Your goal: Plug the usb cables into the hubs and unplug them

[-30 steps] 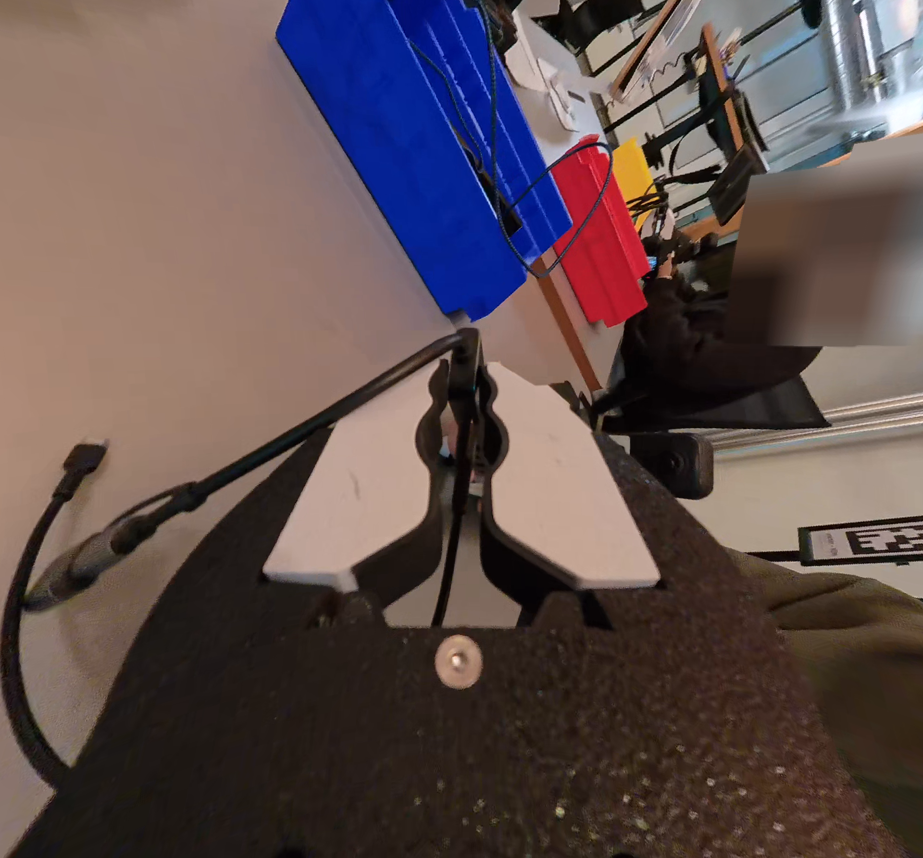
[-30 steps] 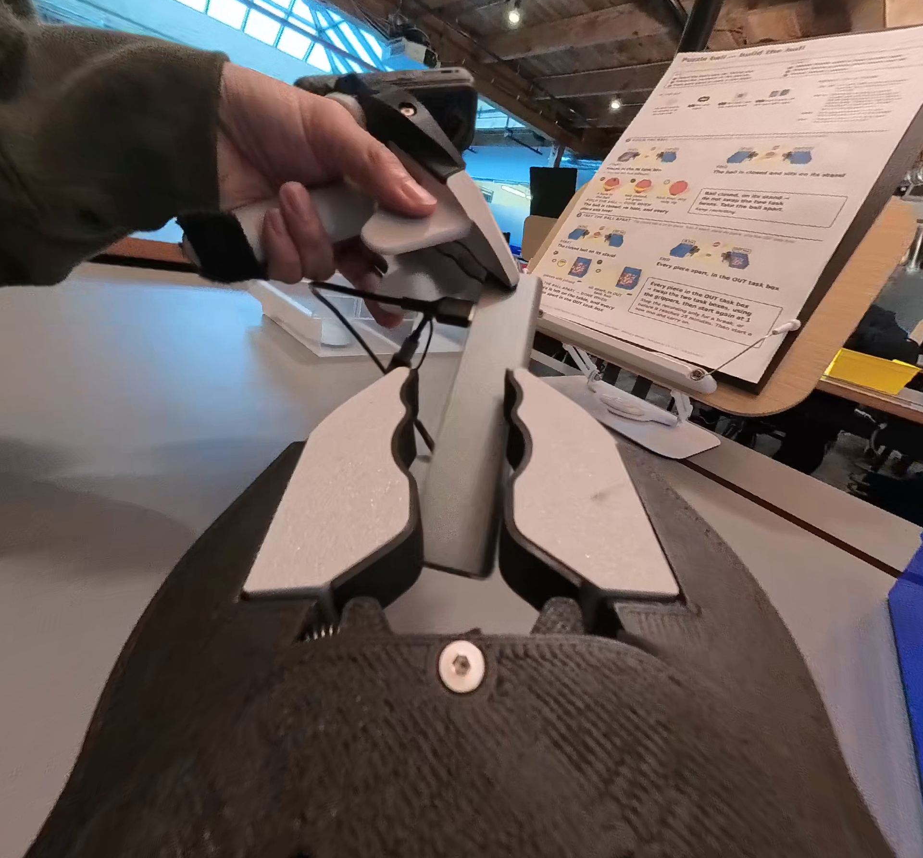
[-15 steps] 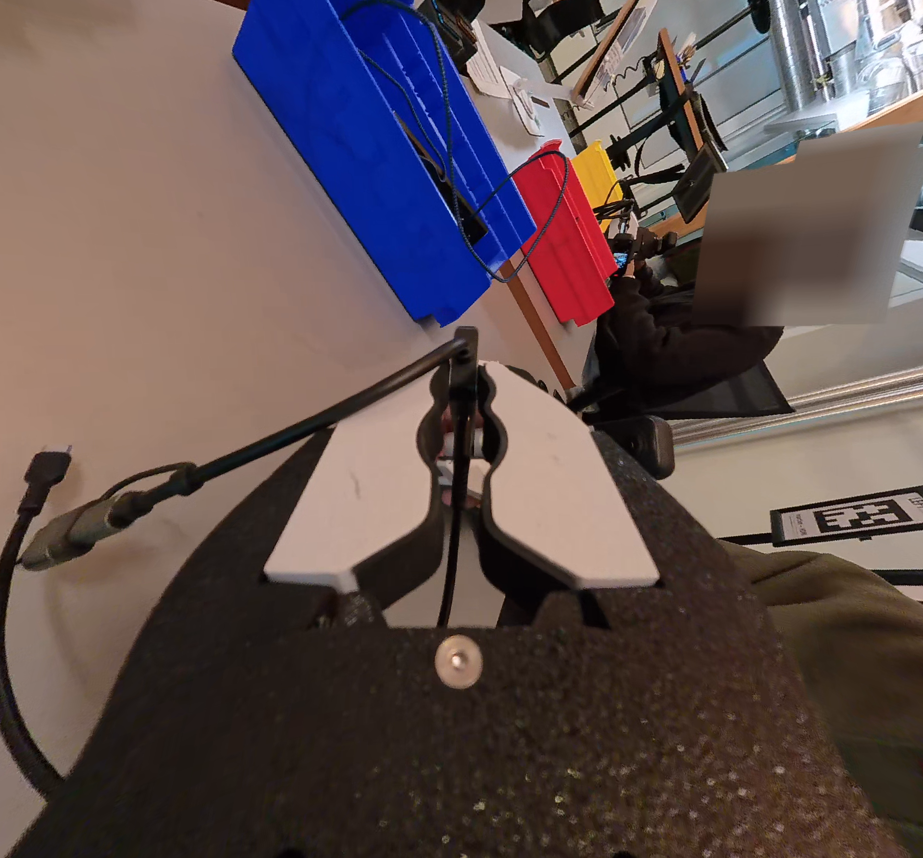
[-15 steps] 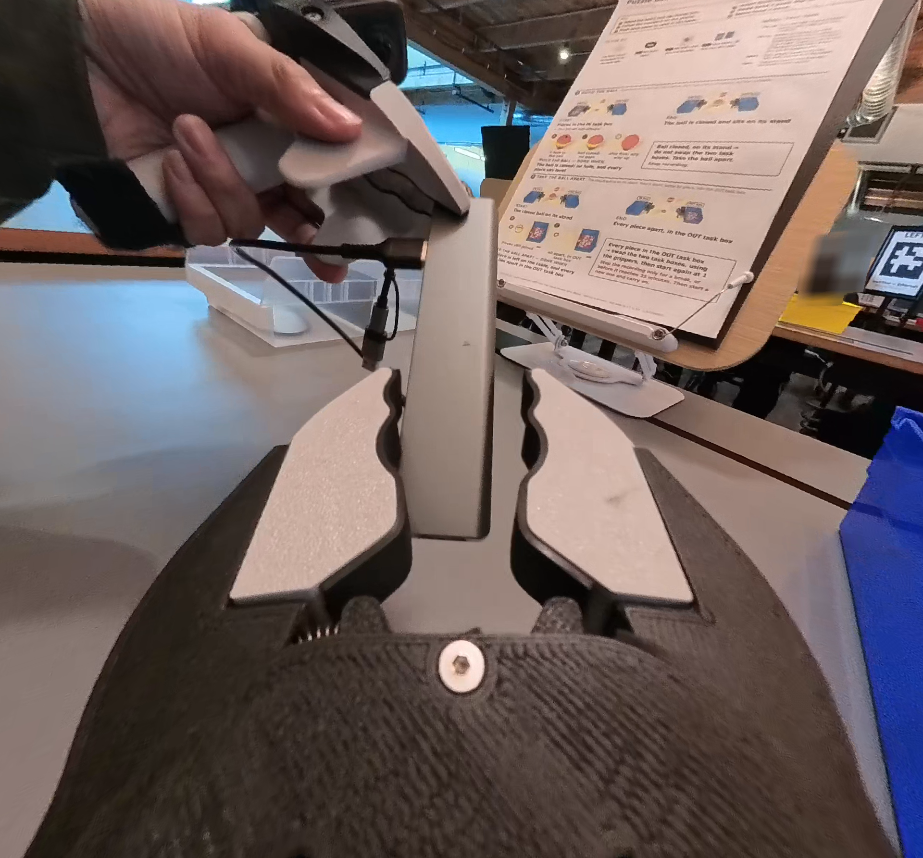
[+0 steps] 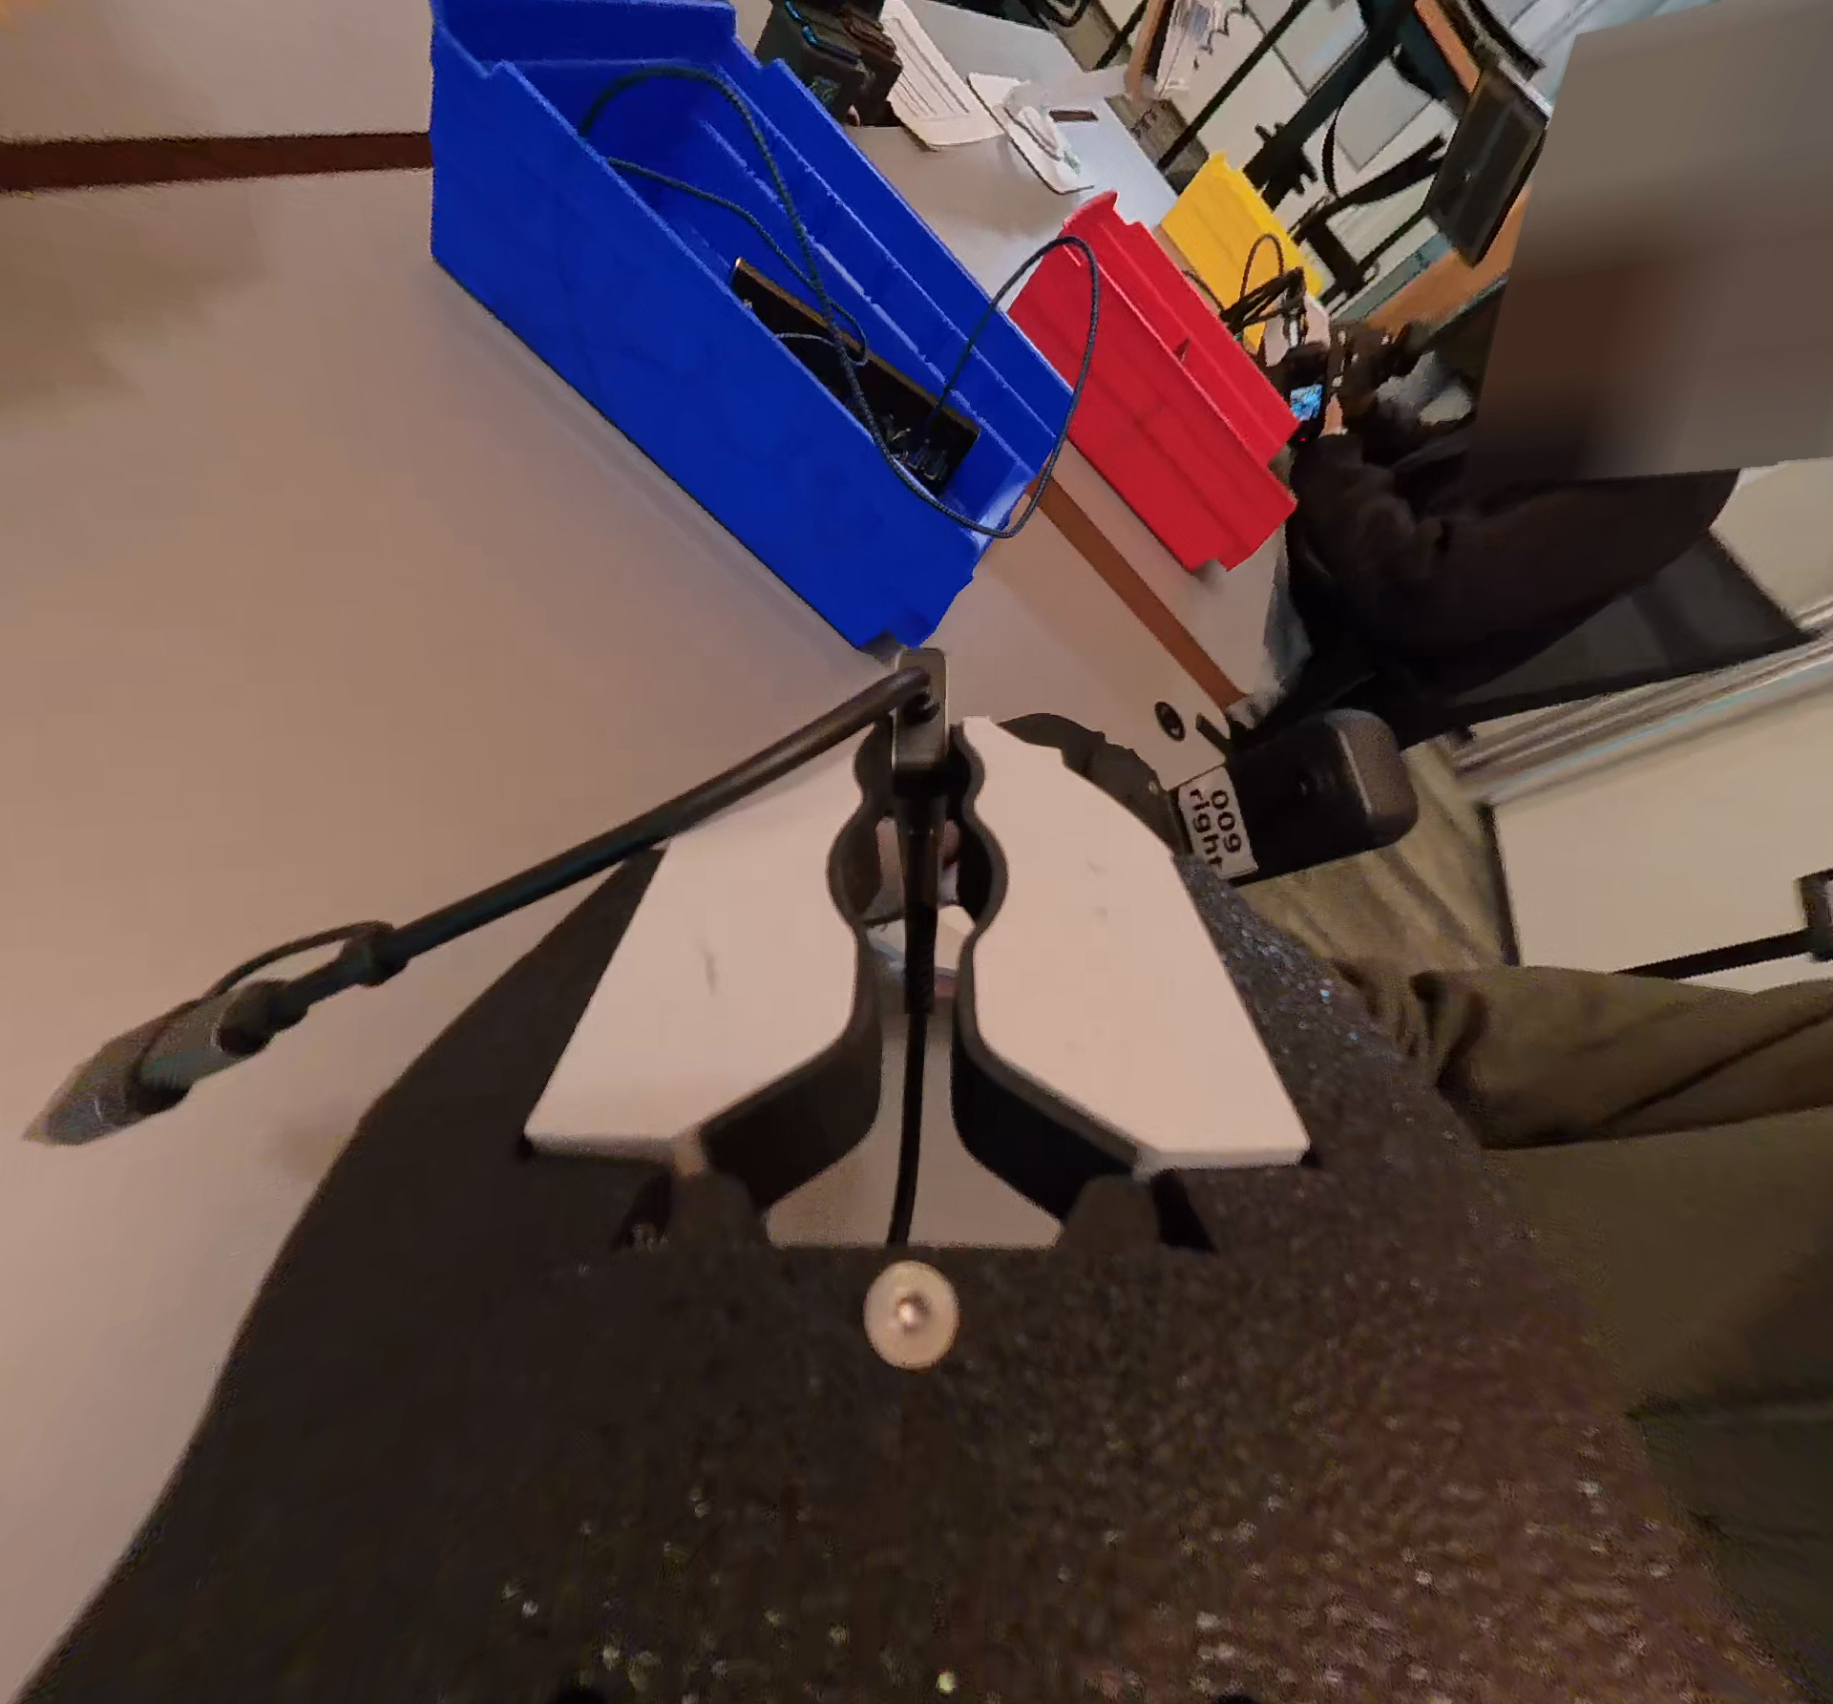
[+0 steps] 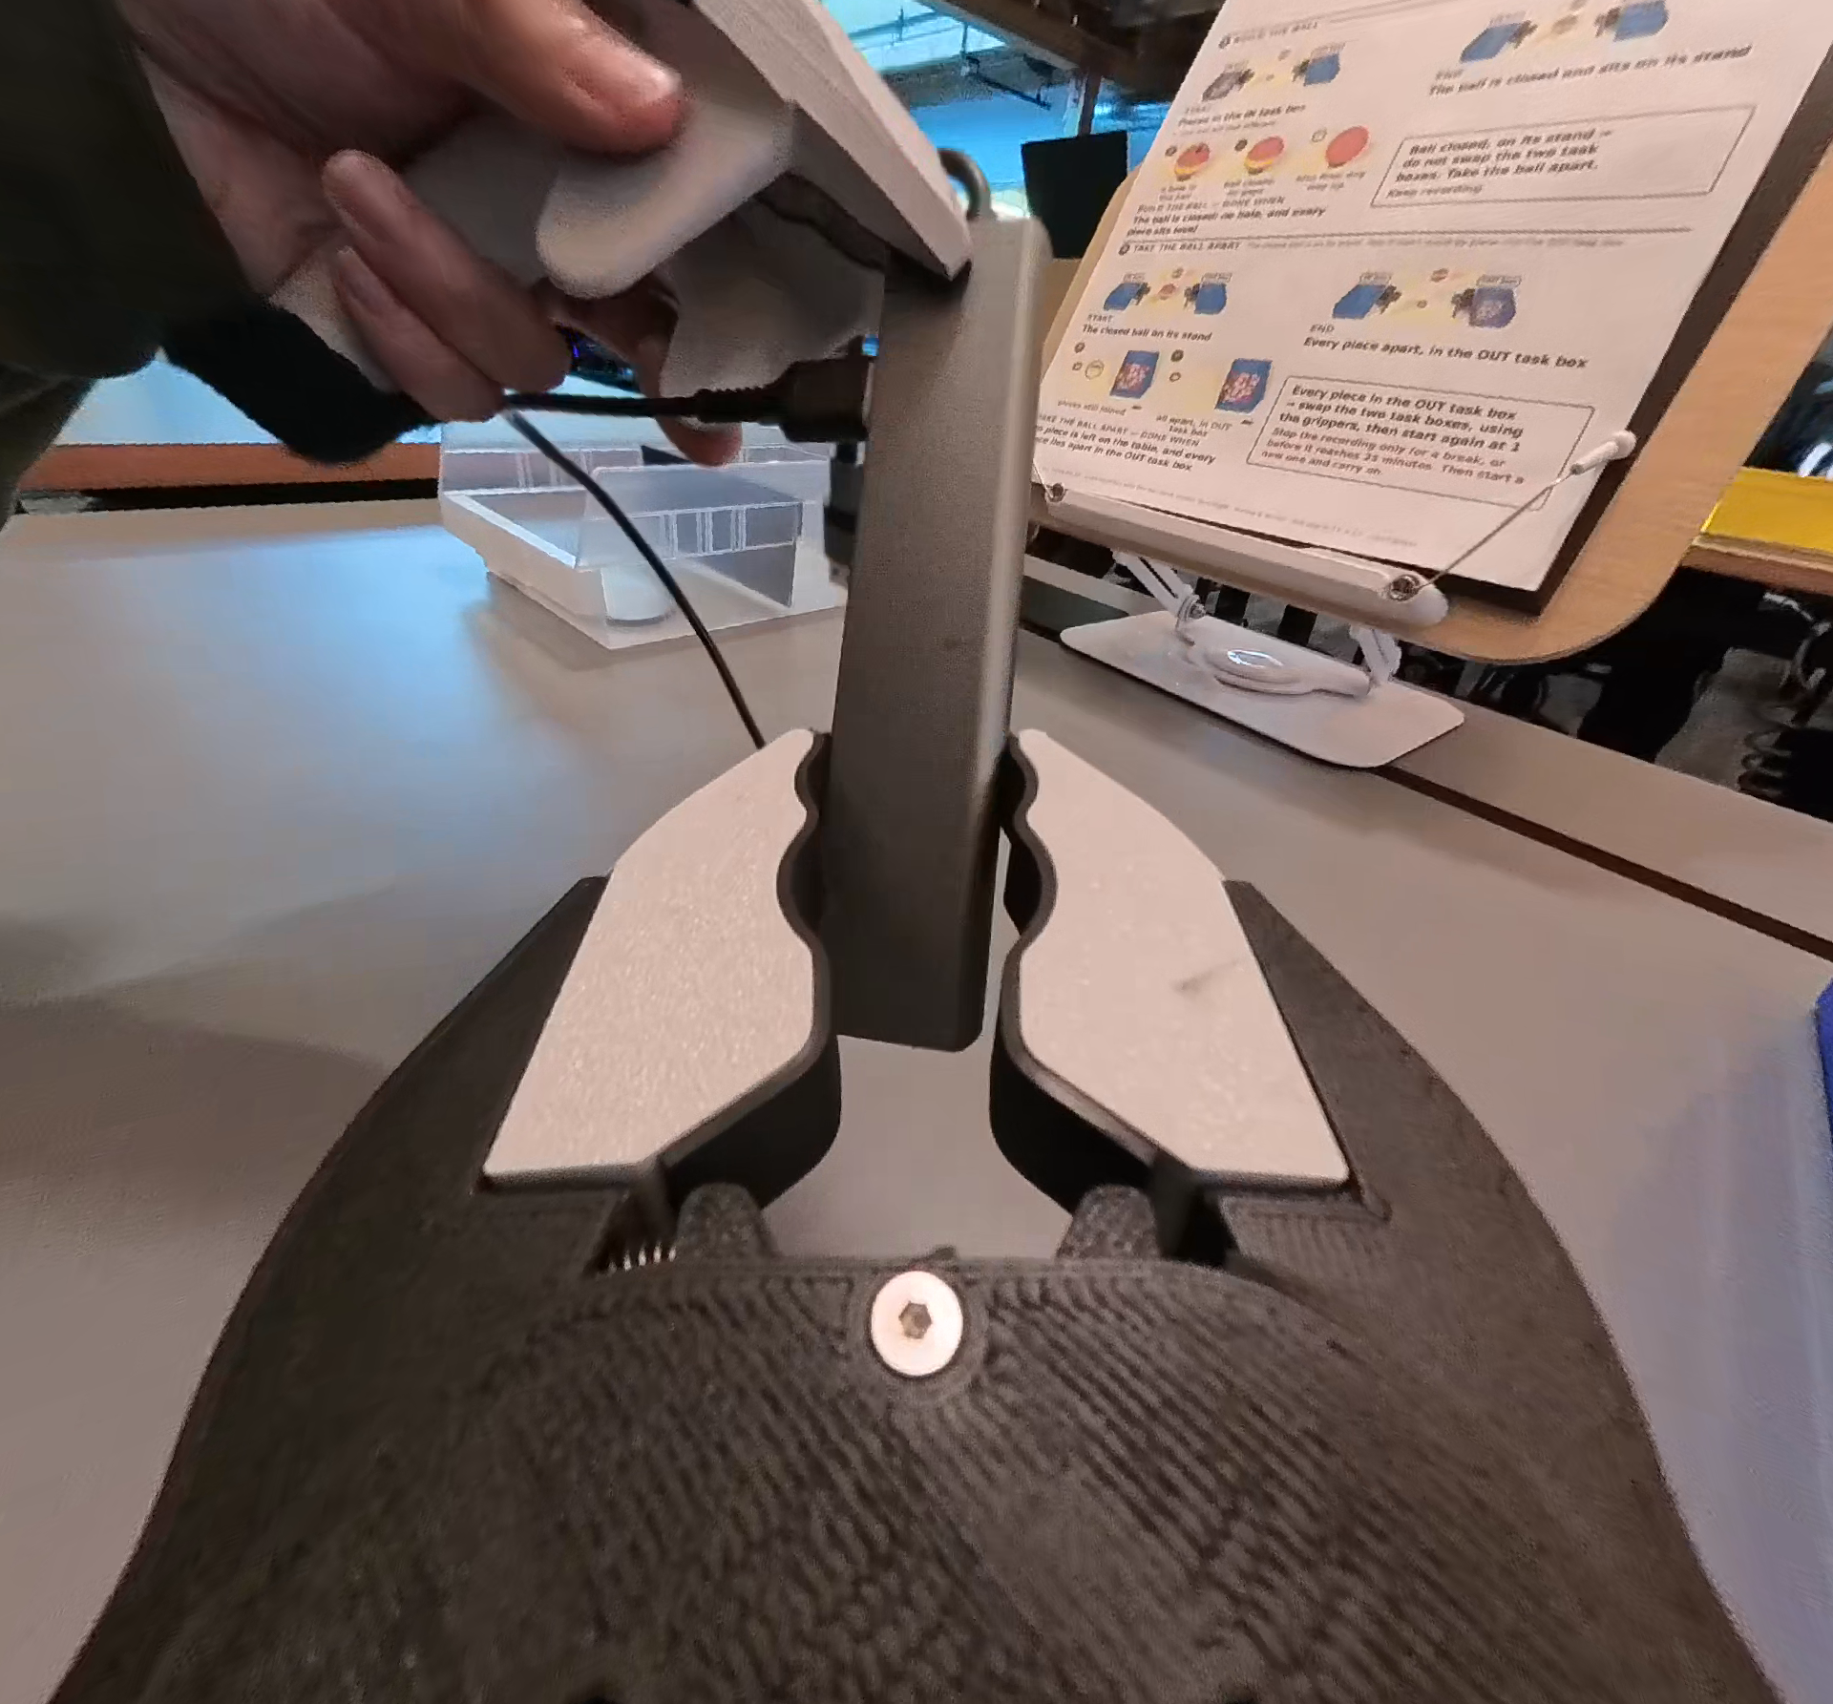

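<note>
Hub (image 6: 917,665): grey slab, one item, clamped in my right gripper (image 6: 913,873), both jaws pressed against its narrow sides near the lower end. Held above the table (image 6: 298,764), clear of it. Long axis runs away from my right wrist camera, upward and forward; the free end sits against the underside of my left gripper (image 6: 794,198).

USB cable (image 5: 615,853): black, one item, pinched edge-on in my left gripper (image 5: 917,764), jaws nearly shut on it, only the thin lead between them. In the right wrist view its plug (image 6: 794,402) lies crosswise to the hub, pointing into the hub's left side face and touching it. Whether it is fully seated I cannot tell.

Loose tail: a second connector (image 5: 129,1076) hangs off the cable to the left in the left wrist view, over the table.

Also present: blue bin (image 5: 694,347) with cords inside, red bin (image 5: 1151,387) beyond it, instruction board (image 6: 1438,218) on a stand, clear tray (image 6: 635,536).

Risks, as I judge them:
- Plug entering skewed; the hub is held only at its lower end, so side force from my left hand could pivot it in my jaws.
- Grip on the thin lead is slight; pushing or pulling may slide the cable instead of moving the plug.
- Hanging tail could drag or snag on the table edge or bin.
</note>
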Motion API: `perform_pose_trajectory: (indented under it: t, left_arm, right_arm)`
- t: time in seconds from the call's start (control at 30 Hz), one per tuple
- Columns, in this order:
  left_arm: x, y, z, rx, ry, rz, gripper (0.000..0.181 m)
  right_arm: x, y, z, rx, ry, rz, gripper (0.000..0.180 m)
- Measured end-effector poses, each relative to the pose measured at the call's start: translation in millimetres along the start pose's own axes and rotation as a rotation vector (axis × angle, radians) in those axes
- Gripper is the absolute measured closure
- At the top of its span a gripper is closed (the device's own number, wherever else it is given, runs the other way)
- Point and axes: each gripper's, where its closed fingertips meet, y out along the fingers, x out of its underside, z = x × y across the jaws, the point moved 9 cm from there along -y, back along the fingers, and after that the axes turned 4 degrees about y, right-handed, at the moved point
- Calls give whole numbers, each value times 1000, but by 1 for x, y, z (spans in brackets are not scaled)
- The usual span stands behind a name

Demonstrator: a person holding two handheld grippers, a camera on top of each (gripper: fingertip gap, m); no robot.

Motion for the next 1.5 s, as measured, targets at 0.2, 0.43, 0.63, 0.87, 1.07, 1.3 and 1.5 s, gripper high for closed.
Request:
perform_pose_trajectory:
  t: [0.2, 0.43, 0.63, 0.87, 1.07, 1.3, 1.5]
  left_arm:
    - [-6, 5, 11, -27, 117, -42, 171]
    - [-4, 4, 15, 36, 291, -44, 171]
    - [0, -3, 24, 167, 458, -91, 171]
    - [1, 0, 37, 185, 637, -98, 170]
    - [-4, -2, 33, 58, 455, -112, 171]
    - [-2, -15, 13, 8, -81, 92, 171]
    - [29, -12, -14, 170, -368, 202, 171]
  right_arm:
    - [1, 3, -1, 8, 29, -41, 148]
    - [2, 2, 1, -196, 144, -62, 153]
    - [1, 0, -1, -468, 283, -59, 163]
    - [1, 0, -4, -529, 304, -63, 168]
    - [1, 1, 0, -411, 294, -20, 155]
    - [-3, -5, -4, -106, -2, 135, 129]
    - [-2, -5, -7, -61, -63, 144, 121]
